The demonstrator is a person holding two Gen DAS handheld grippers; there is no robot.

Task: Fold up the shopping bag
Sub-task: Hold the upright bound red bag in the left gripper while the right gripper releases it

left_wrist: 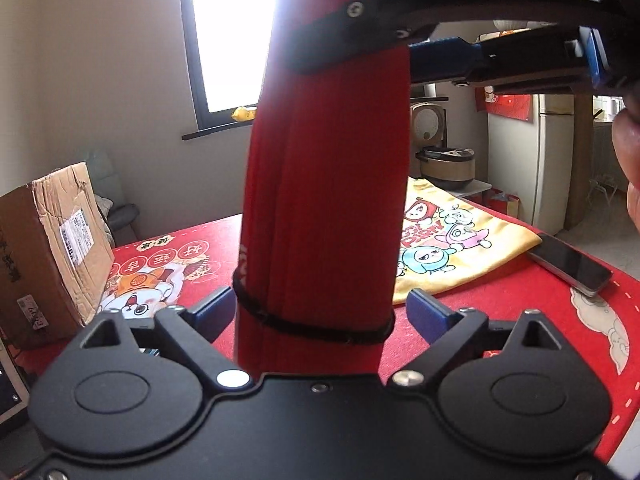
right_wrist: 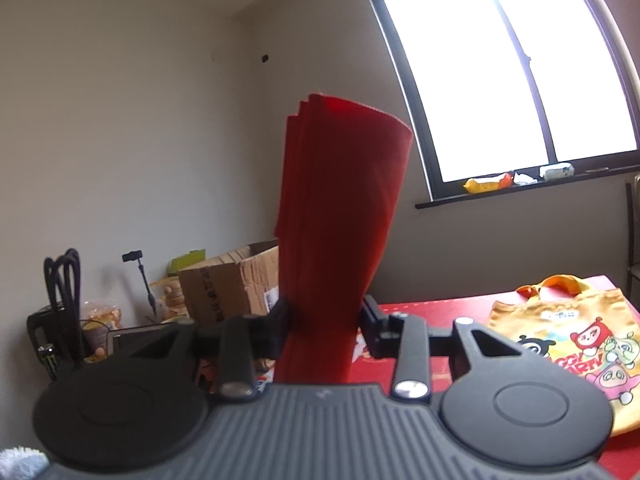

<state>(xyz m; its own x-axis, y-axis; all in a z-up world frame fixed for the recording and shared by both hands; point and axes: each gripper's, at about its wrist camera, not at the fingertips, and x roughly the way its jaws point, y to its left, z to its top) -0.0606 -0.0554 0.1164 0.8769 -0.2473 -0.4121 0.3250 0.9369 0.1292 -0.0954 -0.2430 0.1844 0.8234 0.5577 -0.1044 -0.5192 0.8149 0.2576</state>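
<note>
**Red bag hanging rolled between my two hand-held grippers**

I am holding the folded red shopping bag (right_wrist: 340, 232) in my right hand-held gripper (right_wrist: 324, 320), whose jaws are pinching it partway closed at centre frame, so the bundle is standing up toward the window (right_wrist: 508, 68). In the left wrist view the same bag is running down the middle of the picture, with a thin black band (left_wrist: 312, 326) around it low down. My left hand-held gripper (left_wrist: 320, 312) is sitting wide, its blue pads on either side of the bundle and not pressing on it.

The bag is looking light and soft, layered in pleats, so I am judging it likely to spring open if released. The banded waist seems the firmest place to take hold. A yellow cartoon bag (left_wrist: 452, 240) is lying on the red surface (left_wrist: 592, 344) at right.
</note>
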